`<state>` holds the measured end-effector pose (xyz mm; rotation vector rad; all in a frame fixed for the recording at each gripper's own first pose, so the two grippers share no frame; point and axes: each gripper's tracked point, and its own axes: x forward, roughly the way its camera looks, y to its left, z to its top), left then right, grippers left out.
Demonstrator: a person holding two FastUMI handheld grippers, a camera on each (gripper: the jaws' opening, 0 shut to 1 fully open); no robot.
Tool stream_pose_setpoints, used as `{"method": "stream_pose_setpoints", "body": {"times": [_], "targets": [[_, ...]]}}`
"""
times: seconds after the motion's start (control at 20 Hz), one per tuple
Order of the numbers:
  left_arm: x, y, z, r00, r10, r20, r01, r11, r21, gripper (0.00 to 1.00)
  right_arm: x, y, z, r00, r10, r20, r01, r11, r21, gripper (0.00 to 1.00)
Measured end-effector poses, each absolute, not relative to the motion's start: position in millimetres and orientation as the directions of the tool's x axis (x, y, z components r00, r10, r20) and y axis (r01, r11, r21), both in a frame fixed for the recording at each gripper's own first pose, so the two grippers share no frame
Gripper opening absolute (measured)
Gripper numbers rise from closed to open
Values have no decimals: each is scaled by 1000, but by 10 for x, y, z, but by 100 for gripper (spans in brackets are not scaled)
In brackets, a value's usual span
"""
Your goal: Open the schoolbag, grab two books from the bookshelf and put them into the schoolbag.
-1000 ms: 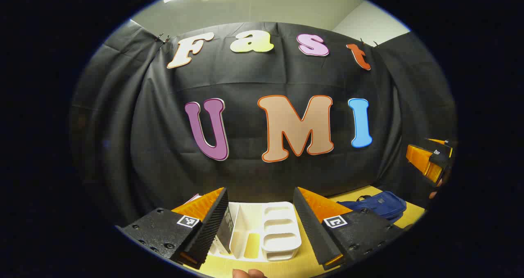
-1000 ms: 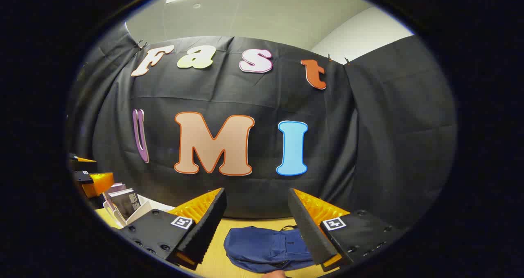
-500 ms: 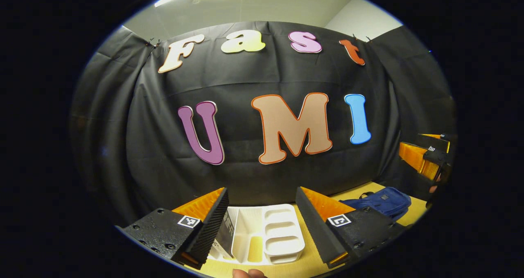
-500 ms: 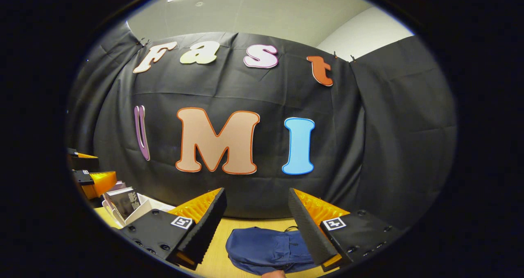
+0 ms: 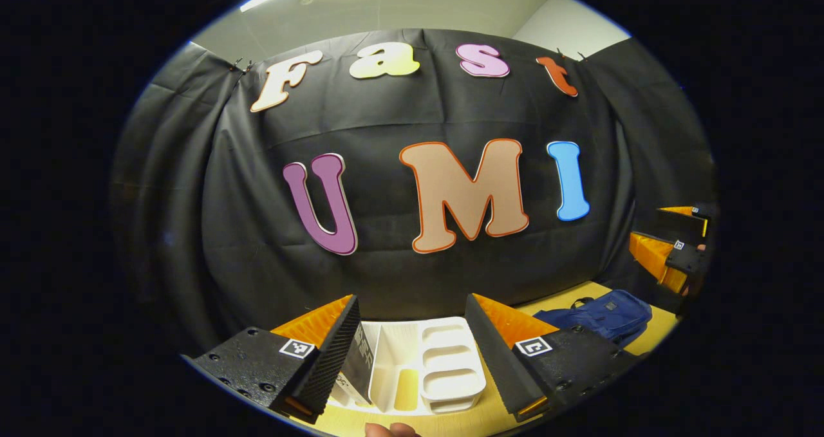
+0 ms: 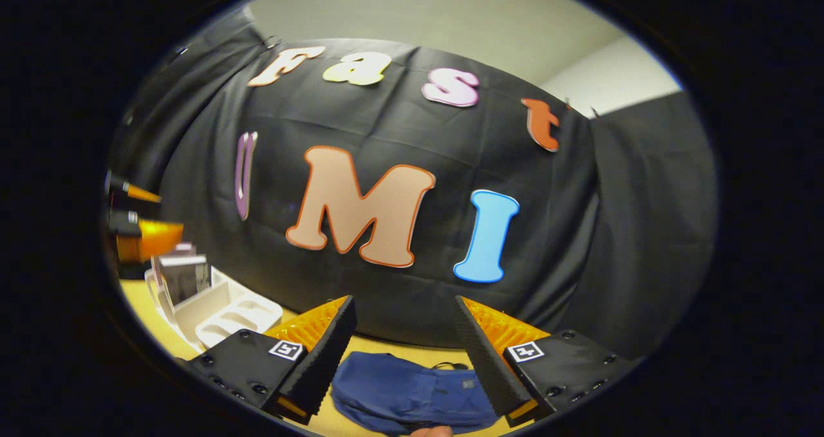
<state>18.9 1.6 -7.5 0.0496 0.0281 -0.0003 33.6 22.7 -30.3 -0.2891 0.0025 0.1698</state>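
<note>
Left gripper view: white plastic compartmented bookshelf (image 5: 412,360) on yellow wooden desk (image 5: 463,418), dark-covered books (image 5: 359,363) upright at its left end. Left gripper (image 5: 412,353) spread wide, empty, above shelf. Right gripper view: right gripper (image 6: 404,353) wide, empty, over closed navy fabric schoolbag (image 6: 412,392) lying flat near desk's back edge.

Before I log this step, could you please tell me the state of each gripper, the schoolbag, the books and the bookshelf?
left gripper: open, holding nothing, above the bookshelf.
right gripper: open, holding nothing, above the schoolbag.
schoolbag: lying flat on the table, looks closed.
books: standing upright in the bookshelf.
bookshelf: on the table, front compartments bare.
</note>
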Motion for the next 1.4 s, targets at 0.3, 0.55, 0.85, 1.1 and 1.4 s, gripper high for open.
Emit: {"method": "stream_pose_setpoints", "body": {"times": [0.3, 0.55, 0.85, 1.1, 1.4], "targets": [[194, 206, -200, 996, 53, -67, -50, 998, 41, 97, 413, 372, -1152, 924, 335, -186, -372, 667, -645, 98], [146, 366, -225, 993, 94, -75, -90, 995, 50, 97, 291, 544, -2427, 793, 401, -458, -599, 378, -706, 98], [104, 505, -211, 988, 130, -78, -126, 991, 52, 96, 529, 422, -3481, 694, 302, -654, -718, 219, -661, 99], [71, 569, -179, 986, 148, -79, -145, 988, 50, 100, 714, 437, -3955, 661, 242, -711, -749, 147, -646, 89], [54, 571, -249, 983, 148, -108, -145, 989, 31, 96, 688, 434, -4193, 625, 157, -765, -778, 207, -594, 54]]}}
